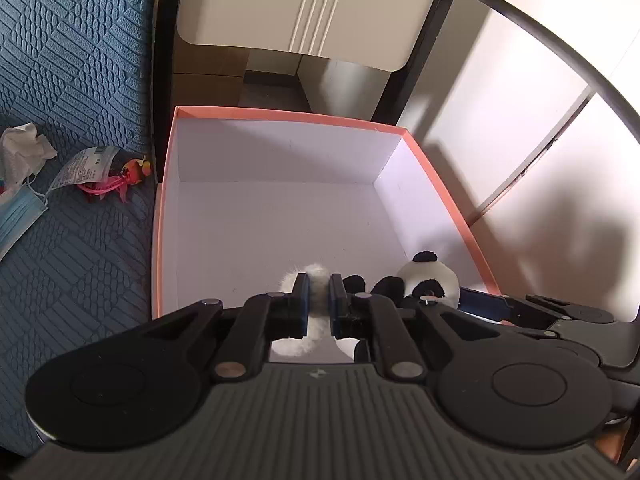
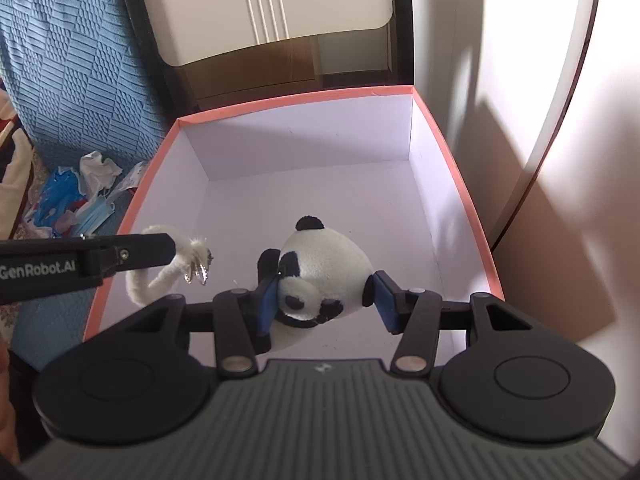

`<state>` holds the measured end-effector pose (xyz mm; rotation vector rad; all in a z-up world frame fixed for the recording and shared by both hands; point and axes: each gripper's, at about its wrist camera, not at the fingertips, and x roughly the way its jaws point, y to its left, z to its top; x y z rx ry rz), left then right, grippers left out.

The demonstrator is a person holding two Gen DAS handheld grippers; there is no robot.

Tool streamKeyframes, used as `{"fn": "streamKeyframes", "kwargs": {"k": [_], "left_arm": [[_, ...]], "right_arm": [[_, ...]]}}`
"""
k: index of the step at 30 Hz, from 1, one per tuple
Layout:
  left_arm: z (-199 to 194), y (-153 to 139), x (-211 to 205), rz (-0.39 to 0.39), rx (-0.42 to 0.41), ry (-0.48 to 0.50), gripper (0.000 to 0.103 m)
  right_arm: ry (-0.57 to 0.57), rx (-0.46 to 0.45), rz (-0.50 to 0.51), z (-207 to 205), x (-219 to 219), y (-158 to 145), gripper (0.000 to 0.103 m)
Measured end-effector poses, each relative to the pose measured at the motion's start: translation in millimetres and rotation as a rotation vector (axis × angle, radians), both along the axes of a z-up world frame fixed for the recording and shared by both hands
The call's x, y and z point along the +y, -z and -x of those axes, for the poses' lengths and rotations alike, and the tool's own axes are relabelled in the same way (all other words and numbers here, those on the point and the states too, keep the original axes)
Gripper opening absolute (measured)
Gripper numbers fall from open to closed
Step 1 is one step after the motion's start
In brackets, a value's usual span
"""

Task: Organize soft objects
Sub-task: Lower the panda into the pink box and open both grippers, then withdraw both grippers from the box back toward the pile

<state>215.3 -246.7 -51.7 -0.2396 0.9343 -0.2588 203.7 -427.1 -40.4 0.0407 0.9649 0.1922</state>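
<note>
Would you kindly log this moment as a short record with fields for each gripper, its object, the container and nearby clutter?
left gripper: shut on the white fuzzy loop, above the box's left side
right gripper: jaws either side of the panda plush, pads touching it
container: pink-rimmed box, white inside, nothing lying on the visible floor
clutter: face mask and tissue on the blue cover

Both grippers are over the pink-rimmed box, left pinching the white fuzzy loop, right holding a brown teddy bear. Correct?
Not quite: the right gripper holds a black-and-white panda plush, not a brown teddy; the right wrist view shows it. The rest stands: left gripper pinches the white fuzzy loop over the box.
</note>
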Motion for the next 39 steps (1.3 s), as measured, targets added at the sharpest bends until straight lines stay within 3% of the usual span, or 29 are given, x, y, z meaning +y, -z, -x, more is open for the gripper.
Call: {"fn": "streamKeyframes", "kwargs": {"k": [6, 7, 10, 12, 21, 30, 39], "left_arm": [[-2, -2, -2, -0.012, 0.013, -0.003, 0.013], [-2, -5, -1, -0.022, 0.011, 0.0, 0.018], [0, -16, 1, -0.027, -0.007, -0.008, 0.05], [5, -25, 6, -0.016, -0.04, -0.027, 0.051], [33, -75, 23, -0.006, -0.179, -0.018, 0.051], [73, -107, 71, -0.007, -0.304, -0.063, 0.051], [107, -108, 131, -0.014, -0.375, -0.144, 0.051]], "right_arm": [[0.007, -0.001, 0.019, 2, 0, 0, 0.056], [0.01, -0.006, 0.023, 2, 0, -2, 0.057], [0.026, -0.024, 0.02, 1, -2, -9, 0.07], [0.056, -0.05, 0.015, 2, -5, -17, 0.078], [0.068, -0.155, 0.009, 19, 7, -62, 0.078], [0.048, -0.248, 0.003, 38, 46, -92, 0.078], [-0.016, -0.322, -0.014, 60, 105, -93, 0.078]]}}
